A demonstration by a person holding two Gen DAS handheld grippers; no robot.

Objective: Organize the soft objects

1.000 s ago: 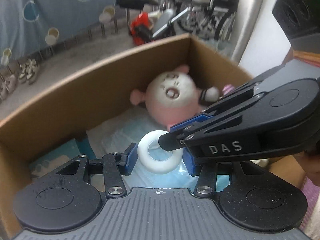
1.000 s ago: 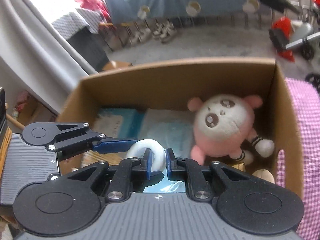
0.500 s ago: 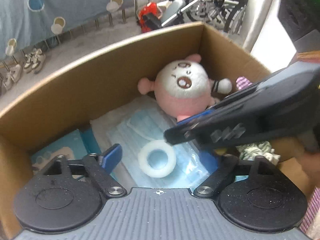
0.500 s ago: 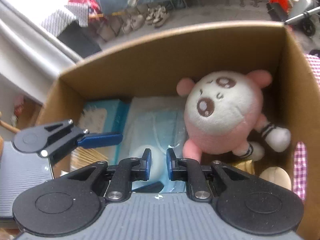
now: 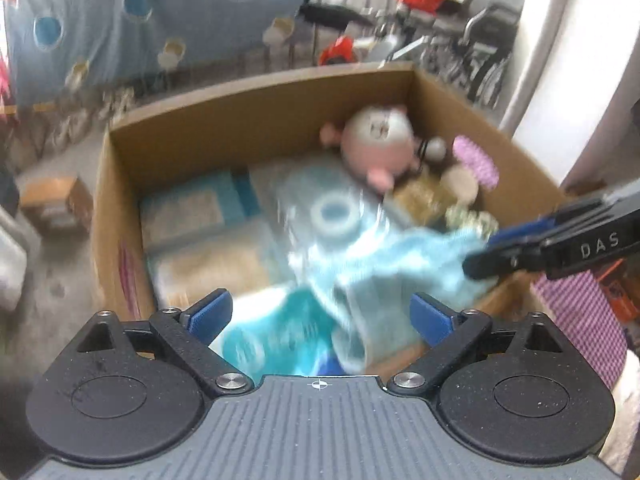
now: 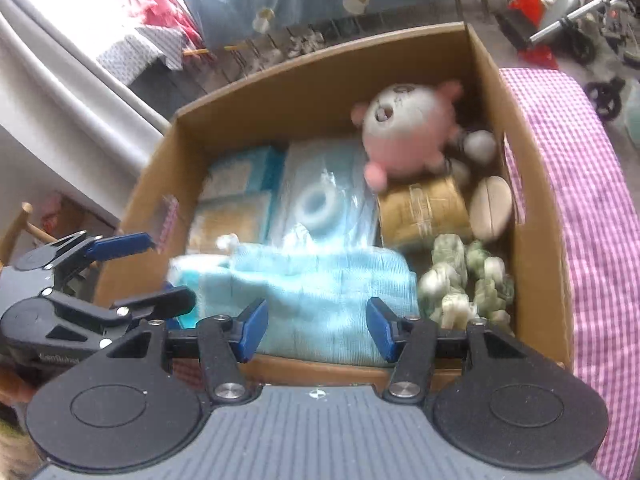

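From the left wrist, the left tongs stand released, their jaws having just been opening with nothing clamped. The white ring lies ahead of them in the cardboard box, on the blue packet, short of the pink plush.

From the right wrist, the right tongs are released too, jaws just opened and empty, over the light blue cloth. Dropping the ring looks finished; next comes finding another soft thing outside the box.
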